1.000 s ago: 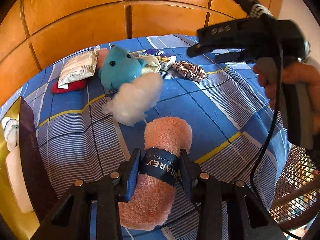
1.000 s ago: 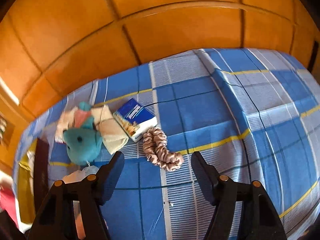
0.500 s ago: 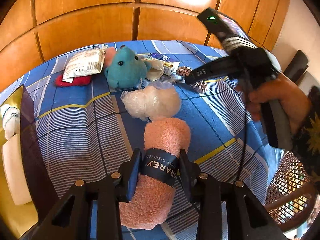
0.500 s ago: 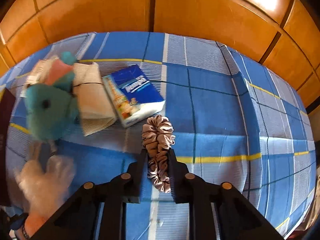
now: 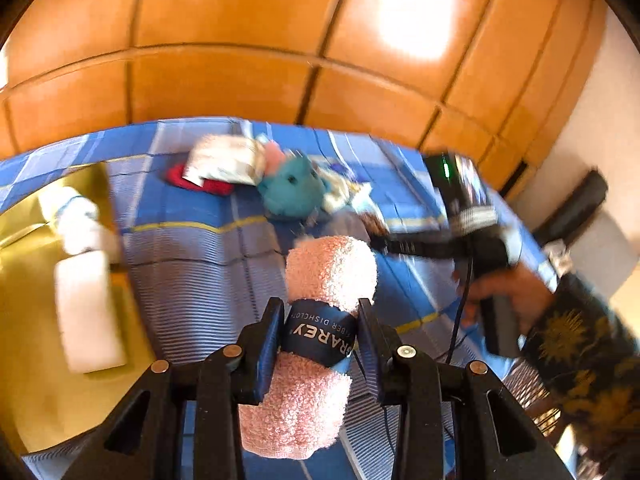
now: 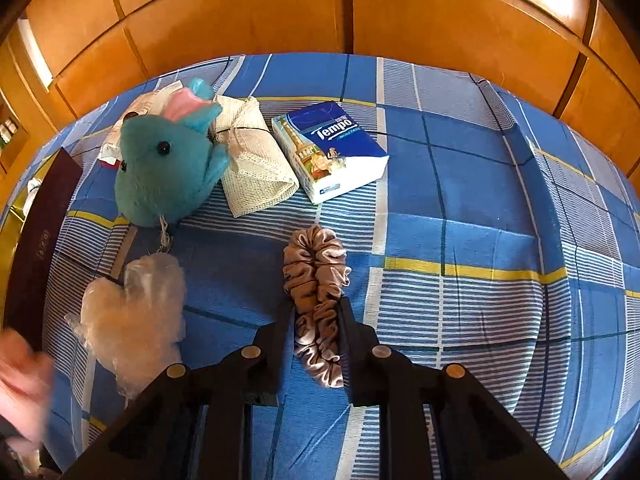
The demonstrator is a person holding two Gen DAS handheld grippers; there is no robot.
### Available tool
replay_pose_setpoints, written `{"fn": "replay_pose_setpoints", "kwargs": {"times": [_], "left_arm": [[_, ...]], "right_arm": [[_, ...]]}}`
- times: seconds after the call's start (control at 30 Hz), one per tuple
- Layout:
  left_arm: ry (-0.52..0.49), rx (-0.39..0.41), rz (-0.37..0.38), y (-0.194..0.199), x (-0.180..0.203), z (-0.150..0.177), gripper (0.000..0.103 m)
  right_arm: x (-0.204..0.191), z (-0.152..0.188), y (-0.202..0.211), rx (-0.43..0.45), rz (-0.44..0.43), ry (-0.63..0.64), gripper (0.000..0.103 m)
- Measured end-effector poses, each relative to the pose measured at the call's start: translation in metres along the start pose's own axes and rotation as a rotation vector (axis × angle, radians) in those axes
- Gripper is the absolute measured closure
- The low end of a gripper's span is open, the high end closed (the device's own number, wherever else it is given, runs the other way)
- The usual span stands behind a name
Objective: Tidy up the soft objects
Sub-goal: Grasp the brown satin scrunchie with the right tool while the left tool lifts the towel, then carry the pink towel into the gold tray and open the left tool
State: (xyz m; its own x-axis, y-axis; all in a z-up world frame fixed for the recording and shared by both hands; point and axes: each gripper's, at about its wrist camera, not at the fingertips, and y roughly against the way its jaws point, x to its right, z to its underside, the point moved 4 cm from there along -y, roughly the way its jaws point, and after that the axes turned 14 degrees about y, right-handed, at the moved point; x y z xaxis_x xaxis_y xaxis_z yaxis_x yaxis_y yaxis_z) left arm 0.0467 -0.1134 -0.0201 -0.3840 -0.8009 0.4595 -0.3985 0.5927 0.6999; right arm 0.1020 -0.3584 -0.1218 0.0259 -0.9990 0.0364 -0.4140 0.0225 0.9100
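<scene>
My left gripper (image 5: 319, 320) is shut on a rolled pink dishcloth (image 5: 328, 276) with a dark blue paper band, held above the bed. My right gripper (image 6: 316, 312) is shut on a beige satin scrunchie (image 6: 316, 264) that lies on the blue checked bedspread (image 6: 480, 200). A teal plush toy (image 6: 164, 172), a folded white mesh cloth (image 6: 252, 160), a Tempo tissue pack (image 6: 328, 148) and a crumpled clear plastic bag (image 6: 136, 316) lie on the bed. The right gripper also shows in the left wrist view (image 5: 384, 244).
A gold box (image 5: 36, 300) with white items inside sits at the left edge of the bed, its dark lid (image 6: 36, 240) upright. A white packet (image 5: 224, 160) lies on a red item (image 5: 200, 184). Orange wooden panels (image 6: 320, 8) stand behind the bed.
The left gripper has lifted the pink dishcloth and swung left toward the gold box. The right gripper came down and closed on the scrunchie.
</scene>
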Motion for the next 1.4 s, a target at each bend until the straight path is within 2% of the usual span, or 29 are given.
{"fn": "replay_pose_setpoints", "kwargs": {"times": [0.17, 0.33, 0.47, 0.57, 0.7, 1.03, 1.13, 1.27, 1.4], "left_arm": [[0.124, 0.065, -0.016, 0.028, -0.032, -0.024, 0.066], [0.284, 0.144, -0.114, 0.056, -0.085, -0.047, 0.066], [0.472, 0.144, -0.159, 0.06, -0.142, -0.059, 0.066], [0.561, 0.153, -0.206, 0.062, -0.175, -0.066, 0.066], [0.639, 0.157, -0.254, 0.057, -0.205, -0.081, 0.066], [0.876, 0.115, -0.291, 0.011, -0.252, -0.099, 0.064], [0.877, 0.113, -0.336, 0.0, -0.256, -0.103, 0.063], [0.852, 0.113, -0.35, -0.004, -0.255, -0.107, 0.061], [0.791, 0.149, -0.382, 0.009, -0.251, -0.109, 0.055]], "right_arm": [[-0.003, -0.001, 0.002, 0.008, 0.039, 0.046, 0.083], [-0.006, -0.001, 0.002, 0.008, 0.069, 0.077, 0.083], [-0.007, -0.002, 0.003, 0.004, 0.084, 0.09, 0.083], [-0.008, -0.002, 0.003, 0.002, 0.093, 0.096, 0.083], [-0.011, -0.002, 0.002, 0.002, 0.103, 0.104, 0.083], [-0.011, -0.003, 0.003, 0.0, 0.107, 0.111, 0.082], [-0.011, -0.003, 0.003, -0.001, 0.109, 0.117, 0.082], [-0.011, -0.002, 0.003, -0.001, 0.111, 0.123, 0.082], [-0.012, -0.002, 0.004, -0.002, 0.114, 0.128, 0.082]]}}
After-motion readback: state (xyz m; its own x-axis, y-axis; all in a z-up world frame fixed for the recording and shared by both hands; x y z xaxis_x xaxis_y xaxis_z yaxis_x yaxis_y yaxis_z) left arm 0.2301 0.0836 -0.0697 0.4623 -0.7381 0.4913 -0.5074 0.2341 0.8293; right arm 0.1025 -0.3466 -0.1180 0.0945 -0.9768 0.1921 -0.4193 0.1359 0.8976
